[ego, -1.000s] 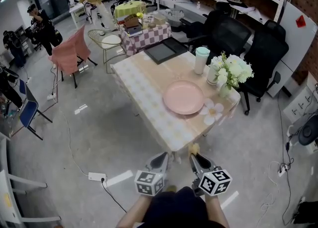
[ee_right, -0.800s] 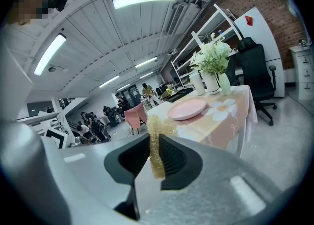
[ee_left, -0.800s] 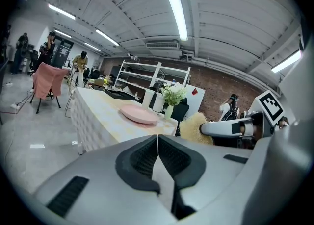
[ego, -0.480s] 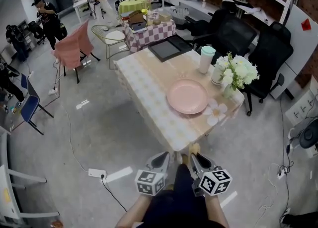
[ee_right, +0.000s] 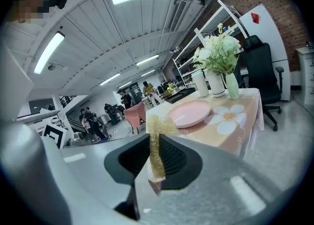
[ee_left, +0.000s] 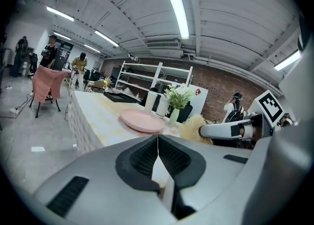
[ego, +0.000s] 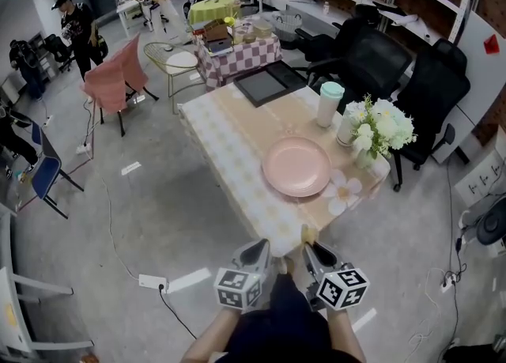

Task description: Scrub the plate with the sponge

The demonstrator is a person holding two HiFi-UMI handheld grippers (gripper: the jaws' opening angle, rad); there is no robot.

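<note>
at the table's (ego: 229,148) near end, right claw (ego: 309,248) grasping yellow sponge (ee_right: 157,151), left claw (ego: 260,249) clenched empty, pink plate (ego: 296,166) beyond

Head cam: high up, faces fwd + steeply down on long table w/ pale checked cloth (ego: 229,156); whole top in view, well off. Cam on left gripper (ego: 263,246): low, right behind jaws, looks along tabletop from near end. Cam on right gripper (ego: 307,247): same low set, yellow fibrous sponge (ee_right: 156,145) close to lens. All 3 share round pink plate (ego: 296,166), white flower bunch in vase (ego: 379,128).
</note>
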